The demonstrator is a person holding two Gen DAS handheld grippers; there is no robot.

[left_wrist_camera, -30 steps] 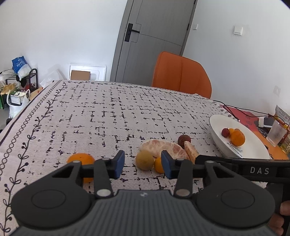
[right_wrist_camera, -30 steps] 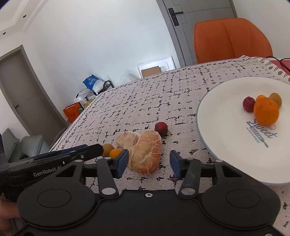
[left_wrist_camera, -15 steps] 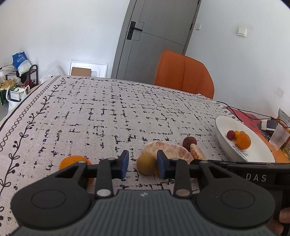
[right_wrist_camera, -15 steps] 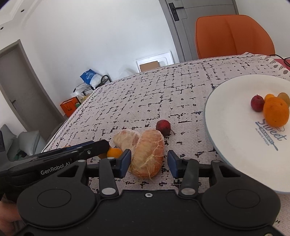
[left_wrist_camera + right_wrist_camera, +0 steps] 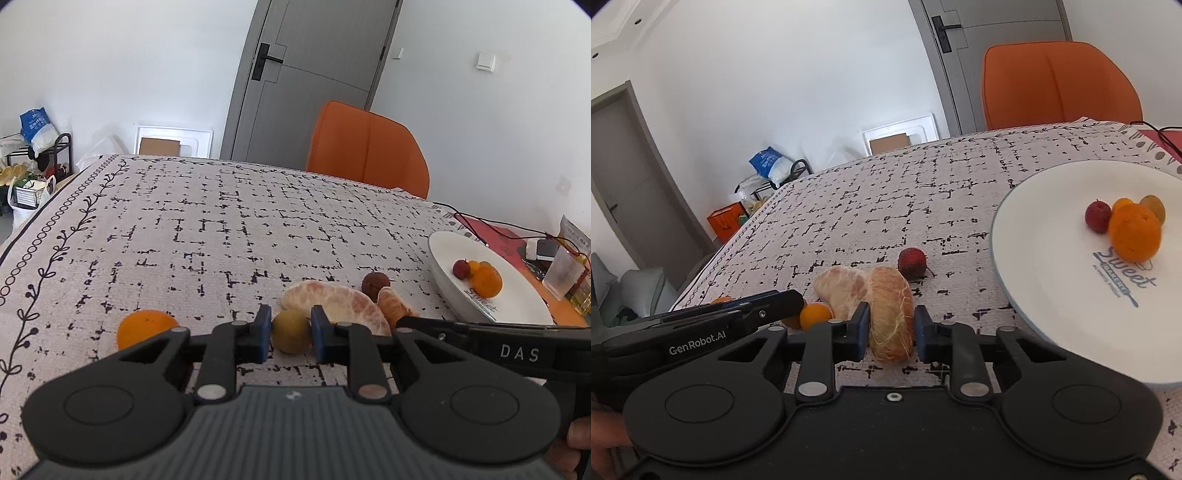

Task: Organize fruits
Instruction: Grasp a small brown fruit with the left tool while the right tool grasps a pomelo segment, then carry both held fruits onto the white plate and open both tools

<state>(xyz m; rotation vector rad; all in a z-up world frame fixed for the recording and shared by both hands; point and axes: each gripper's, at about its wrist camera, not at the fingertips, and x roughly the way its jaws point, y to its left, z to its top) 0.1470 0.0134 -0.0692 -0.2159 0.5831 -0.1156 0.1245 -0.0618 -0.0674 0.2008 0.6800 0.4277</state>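
While both of my grippers sit low over the patterned tablecloth, I take in the room from big to small. Behind the table stand a grey door and an orange chair. On the cloth to my right lies a white plate printed with "Sweet Bakery"; it carries an orange, a small red fruit and two smaller fruits tucked behind the orange.

Near the middle of the cloth lie two peeled pomelo segments side by side. The left gripper has its blue pads clamped on a small yellow-green fruit that rests on the cloth just in front of the paler pomelo segment. The right gripper straddles the deeper orange pomelo segment; its jaws are closing, with the segment between them. The left pad meets the flesh, but I cannot tell whether the right pad touches yet.

A loose orange sits on the cloth to the left of the left gripper, apart from the cluster. A dark red round fruit lies just beyond the segments, toward the plate. A tiny orange fruit rests beside the paler segment, next to the tip of the left gripper as the right wrist view shows it.
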